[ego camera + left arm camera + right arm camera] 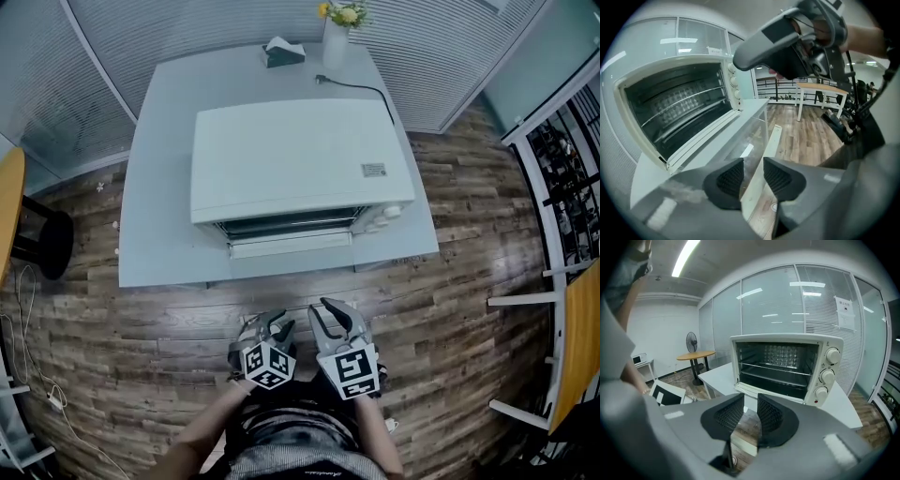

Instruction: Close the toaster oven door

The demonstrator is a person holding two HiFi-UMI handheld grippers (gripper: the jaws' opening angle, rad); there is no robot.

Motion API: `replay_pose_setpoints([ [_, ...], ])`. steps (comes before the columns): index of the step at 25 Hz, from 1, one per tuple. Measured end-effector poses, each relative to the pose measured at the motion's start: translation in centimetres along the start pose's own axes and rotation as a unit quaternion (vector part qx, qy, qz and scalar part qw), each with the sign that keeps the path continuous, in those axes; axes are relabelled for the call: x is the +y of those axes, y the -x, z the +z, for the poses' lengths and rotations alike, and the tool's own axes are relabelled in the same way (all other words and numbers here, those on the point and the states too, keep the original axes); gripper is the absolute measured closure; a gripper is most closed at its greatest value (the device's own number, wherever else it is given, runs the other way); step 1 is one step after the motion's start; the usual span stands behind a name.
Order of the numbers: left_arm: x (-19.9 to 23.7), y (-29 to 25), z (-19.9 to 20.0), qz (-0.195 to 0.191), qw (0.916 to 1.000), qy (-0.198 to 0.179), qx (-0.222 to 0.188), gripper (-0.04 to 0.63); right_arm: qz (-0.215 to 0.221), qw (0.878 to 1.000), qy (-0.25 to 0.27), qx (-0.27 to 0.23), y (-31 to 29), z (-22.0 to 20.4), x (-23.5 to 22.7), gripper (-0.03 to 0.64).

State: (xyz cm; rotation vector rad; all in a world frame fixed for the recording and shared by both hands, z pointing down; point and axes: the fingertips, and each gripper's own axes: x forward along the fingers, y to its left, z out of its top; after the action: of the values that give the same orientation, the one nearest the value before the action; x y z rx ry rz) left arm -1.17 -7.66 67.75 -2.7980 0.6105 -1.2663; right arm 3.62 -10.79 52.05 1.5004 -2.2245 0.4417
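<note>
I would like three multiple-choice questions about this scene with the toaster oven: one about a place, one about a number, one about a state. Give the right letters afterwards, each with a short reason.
1. Where does the flower vase stand?
A. at the far edge of the table, behind the toaster oven
B. on top of the oven
C. on the floor

2. How many knobs does the oven's front have?
A. two
B. three
C. five

3. In what state is the oven door?
A. shut
B. open, folded down
C. taken off

Answers:
1 A: the head view shows it at the table's far edge, beyond the oven.
2 B: the right gripper view shows three in a column.
3 B: both gripper views look straight in at the racks.
</note>
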Motion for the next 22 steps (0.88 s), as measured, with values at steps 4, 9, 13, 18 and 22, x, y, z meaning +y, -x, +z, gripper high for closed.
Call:
replay_pose_setpoints([
  [4,-1.0,-1.5,-1.4,0.000,0.9988,-0.039,0.028,0.460,0.012,1.000,0.007,0.003,-0.2,-0.5,-0.1,0.531],
  [9,-1.7,-3.3,-2.8,0.017,0.9918,-0.109,0.063,0.456,0.026,1.000,0.012,0.008,-0.4,-0.9,-0.5,0.529],
  [13,-1.8,-4.0,-3.1,0.038,0.9799,-0.182,0.073,0.453,0.038,0.999,0.022,0.013,-0.7,-1.4,-1.2,0.529],
  [18,-2.1,-3.9,-2.6,0.050,0.9648,-0.248,0.074,0.453,0.063,0.997,0.038,0.018,-1.2,-1.8,-1.8,0.528],
  [22,-1.9,-4.0,-2.7,0.036,0.9731,-0.214,0.077,0.451,0.092,0.994,0.052,0.024,-2.0,-2.2,-1.8,0.528],
])
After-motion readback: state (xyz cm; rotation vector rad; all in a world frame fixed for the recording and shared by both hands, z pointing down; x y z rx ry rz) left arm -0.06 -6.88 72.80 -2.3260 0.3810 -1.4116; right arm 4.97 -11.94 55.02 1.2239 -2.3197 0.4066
